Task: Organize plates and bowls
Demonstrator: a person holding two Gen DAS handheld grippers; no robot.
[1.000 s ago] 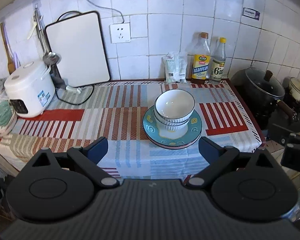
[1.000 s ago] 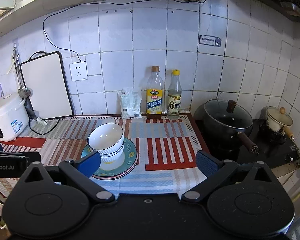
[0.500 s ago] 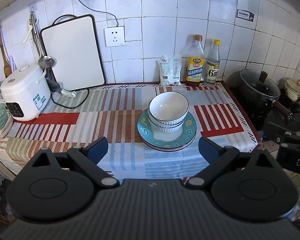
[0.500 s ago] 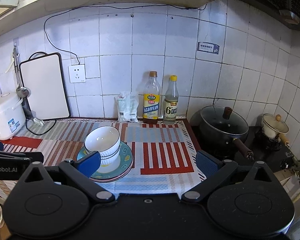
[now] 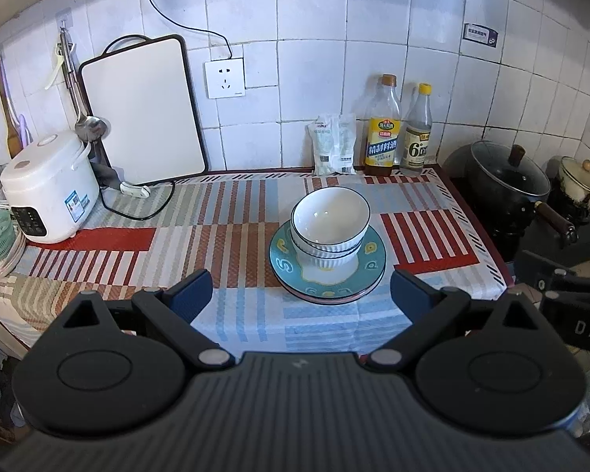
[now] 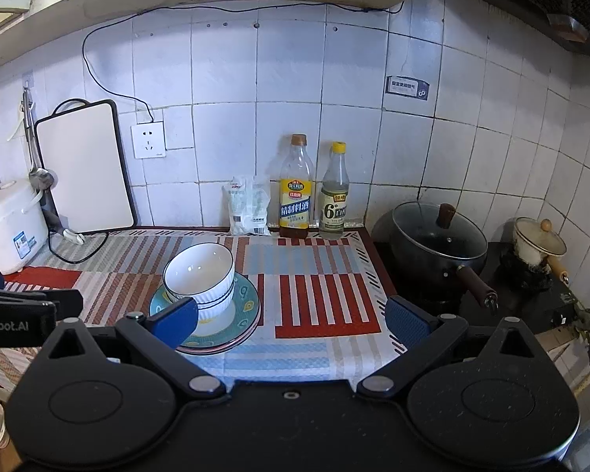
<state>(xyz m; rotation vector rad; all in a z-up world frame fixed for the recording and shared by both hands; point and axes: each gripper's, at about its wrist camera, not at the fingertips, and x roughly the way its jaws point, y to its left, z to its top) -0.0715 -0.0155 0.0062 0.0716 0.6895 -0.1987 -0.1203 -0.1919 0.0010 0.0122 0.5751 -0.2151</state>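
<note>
Gaping wide, both claws [image 5: 299,295] [image 6: 291,318] hold nothing.

The clear bottle with the yellow cap [image 6: 334,192], far against the tiled wall, carries a large "6°" on its label. The left gripper's body [image 6: 15,324] reads "Robot.AI". The right gripper's body [image 5: 582,324] shows "DAS", cut off by the frame edge.

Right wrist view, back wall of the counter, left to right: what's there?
rice cooker → cutting board → wall socket → white packet → yellow-label bottle → clear bottle → black lidded pot → small cream pot
</note>
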